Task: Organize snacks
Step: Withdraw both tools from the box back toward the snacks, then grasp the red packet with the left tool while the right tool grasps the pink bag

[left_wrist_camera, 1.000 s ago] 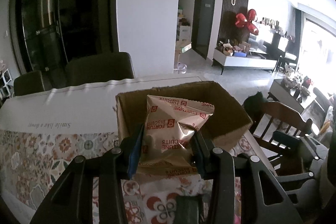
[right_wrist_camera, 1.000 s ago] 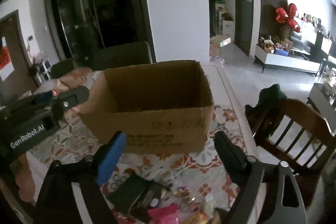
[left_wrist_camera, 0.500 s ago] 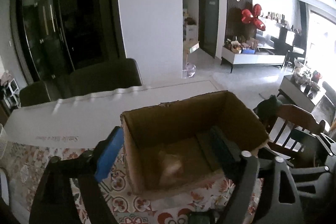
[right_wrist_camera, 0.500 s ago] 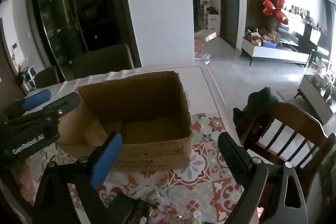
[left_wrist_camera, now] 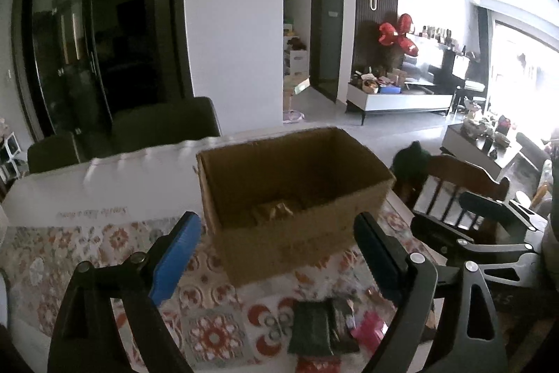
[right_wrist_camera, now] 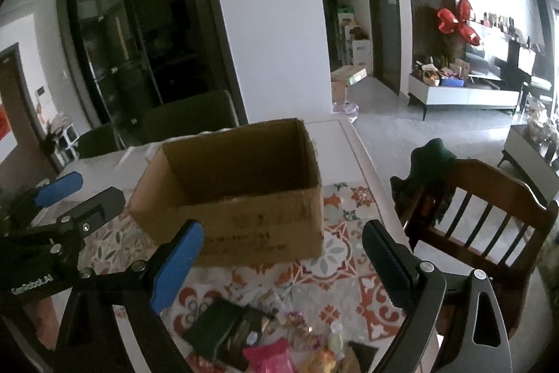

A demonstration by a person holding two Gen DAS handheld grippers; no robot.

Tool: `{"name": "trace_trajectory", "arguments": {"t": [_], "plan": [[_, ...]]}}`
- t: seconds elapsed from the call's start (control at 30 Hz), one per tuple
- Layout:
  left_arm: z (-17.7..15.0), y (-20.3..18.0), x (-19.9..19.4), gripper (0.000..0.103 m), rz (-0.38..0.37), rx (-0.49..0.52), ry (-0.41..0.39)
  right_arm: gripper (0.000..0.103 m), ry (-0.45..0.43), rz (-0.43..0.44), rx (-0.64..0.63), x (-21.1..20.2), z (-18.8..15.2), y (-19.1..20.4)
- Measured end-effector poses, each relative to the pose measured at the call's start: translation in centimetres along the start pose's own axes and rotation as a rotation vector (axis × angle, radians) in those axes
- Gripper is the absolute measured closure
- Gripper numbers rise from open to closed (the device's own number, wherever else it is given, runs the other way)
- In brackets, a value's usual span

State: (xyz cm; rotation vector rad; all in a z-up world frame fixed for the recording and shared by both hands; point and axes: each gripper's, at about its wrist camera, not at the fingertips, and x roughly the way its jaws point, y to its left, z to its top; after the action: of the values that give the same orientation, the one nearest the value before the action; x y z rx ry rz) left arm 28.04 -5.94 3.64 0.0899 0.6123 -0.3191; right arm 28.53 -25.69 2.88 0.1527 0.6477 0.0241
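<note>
Left claw [left_wrist_camera: 276, 250] has just been opening and hangs released with nothing between its jaws, the biscuit pack [left_wrist_camera: 276, 210] already lying on the floor of the box [left_wrist_camera: 297, 198] at the counter's [left_wrist_camera: 104, 191] far side. Right claw [right_wrist_camera: 279, 254] is spread wide and empty too, and the loose snacks [right_wrist_camera: 265, 334] lie just below and ahead of it at the near edge, closer to it than to the left, I'd say. The dark packet [right_wrist_camera: 227, 327] runs slantwise across its jaws, with a chair [right_wrist_camera: 489, 215] tight on the right edge and open cloth up to the box.
</note>
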Motion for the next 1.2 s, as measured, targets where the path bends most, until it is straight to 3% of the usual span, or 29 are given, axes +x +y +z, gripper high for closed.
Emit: {"name": "trace_trajectory", "arguments": {"t": [0.5, 0.8, 1.2], "plan": [[-8.3, -0.9, -3.9, 0.013, -0.017, 0.016, 0.068, 0.010, -0.068, 0.003, -0.123, -5.3, -7.0, 2.3], [-12.3, -2.3, -2.8, 0.013, -0.010, 0.062, 0.143, 0.020, 0.041, 0.043, -0.135, -4.2, -11.1, 1.7], [-15.9, -2.7, 1.3, 0.014, -0.065, 0.067, 0.256, 0.035, 0.189, 0.105, -0.085, -0.3, -14.9, 0.6]]}}
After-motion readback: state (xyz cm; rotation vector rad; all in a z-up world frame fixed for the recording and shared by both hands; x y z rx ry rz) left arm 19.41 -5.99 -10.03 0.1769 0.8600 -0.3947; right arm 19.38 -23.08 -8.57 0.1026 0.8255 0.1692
